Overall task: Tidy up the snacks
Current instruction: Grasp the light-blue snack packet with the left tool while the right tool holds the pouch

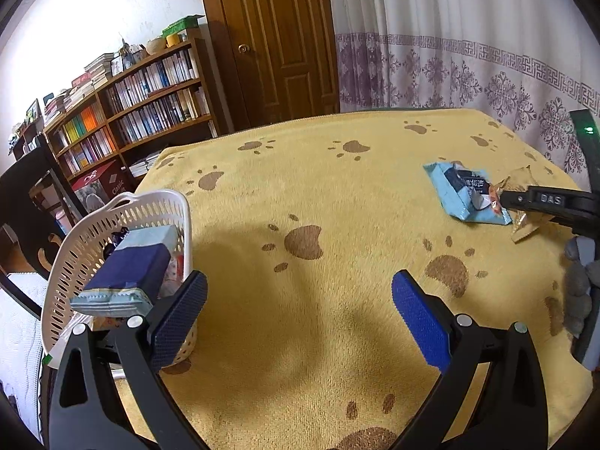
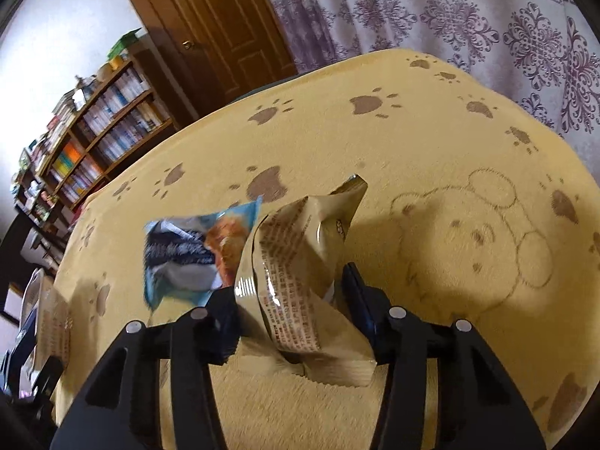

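The right gripper (image 2: 288, 300) squeezes one tan pack (image 2: 300, 262); one blue pack (image 2: 187, 258) lies left. The left gripper (image 1: 300, 315) (spread wide) holds nothing near one basket (image 1: 112, 221).

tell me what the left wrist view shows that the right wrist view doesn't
Only the left wrist view shows the open left gripper and the white basket clearly, with a dark blue packet in it. Only the right wrist view shows the printed text on the tan snack packet clamped in the right gripper, and a bear outline on the cloth. Both show the light blue snack packet lying on the yellow paw-print cloth.
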`<action>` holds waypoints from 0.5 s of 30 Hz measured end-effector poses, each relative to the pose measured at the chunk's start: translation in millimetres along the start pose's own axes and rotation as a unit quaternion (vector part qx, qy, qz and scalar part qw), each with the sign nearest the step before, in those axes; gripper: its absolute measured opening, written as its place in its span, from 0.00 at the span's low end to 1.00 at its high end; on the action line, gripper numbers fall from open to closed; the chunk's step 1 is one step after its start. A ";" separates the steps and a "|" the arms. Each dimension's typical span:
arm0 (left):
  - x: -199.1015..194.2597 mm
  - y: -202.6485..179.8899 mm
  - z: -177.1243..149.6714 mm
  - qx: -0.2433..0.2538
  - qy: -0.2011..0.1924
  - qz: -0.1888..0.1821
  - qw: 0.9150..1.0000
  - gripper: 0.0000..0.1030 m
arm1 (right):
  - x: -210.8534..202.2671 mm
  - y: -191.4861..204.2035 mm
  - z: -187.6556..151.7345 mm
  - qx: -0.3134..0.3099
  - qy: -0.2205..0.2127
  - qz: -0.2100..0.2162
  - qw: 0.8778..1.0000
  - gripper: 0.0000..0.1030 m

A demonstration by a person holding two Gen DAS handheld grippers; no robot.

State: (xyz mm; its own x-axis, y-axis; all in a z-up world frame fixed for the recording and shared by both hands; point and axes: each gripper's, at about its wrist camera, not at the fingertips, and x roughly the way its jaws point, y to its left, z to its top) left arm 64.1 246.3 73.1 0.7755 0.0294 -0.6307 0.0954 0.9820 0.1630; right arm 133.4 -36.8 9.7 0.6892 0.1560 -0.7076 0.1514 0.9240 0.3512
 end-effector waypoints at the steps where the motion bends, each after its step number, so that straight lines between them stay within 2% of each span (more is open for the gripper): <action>1: 1.7 -0.6 -0.1 0.000 0.002 0.001 1.000 0.97 | -1.6 2.1 -2.9 -0.004 0.002 0.009 1.000 0.48; 7: 5.8 7.5 -3.1 -0.020 0.012 -0.015 1.000 0.97 | -16.5 21.1 -24.1 -0.051 0.027 0.071 0.996 0.47; 13: 5.3 3.5 1.4 -0.036 0.020 -0.042 0.998 0.97 | -42.8 13.5 -33.3 -0.071 0.014 0.072 0.995 0.47; 15: 5.0 -6.7 5.5 -0.030 0.020 -0.048 0.998 0.97 | -48.4 1.5 -31.2 -0.065 0.003 0.057 0.996 0.47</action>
State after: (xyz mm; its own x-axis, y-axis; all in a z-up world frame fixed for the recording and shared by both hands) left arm 70.8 238.9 73.0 0.7386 -0.0586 -0.6716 0.1288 0.9901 0.0553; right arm 78.1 -32.1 25.3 0.6918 0.2641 -0.6721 -0.0202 0.9374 0.3476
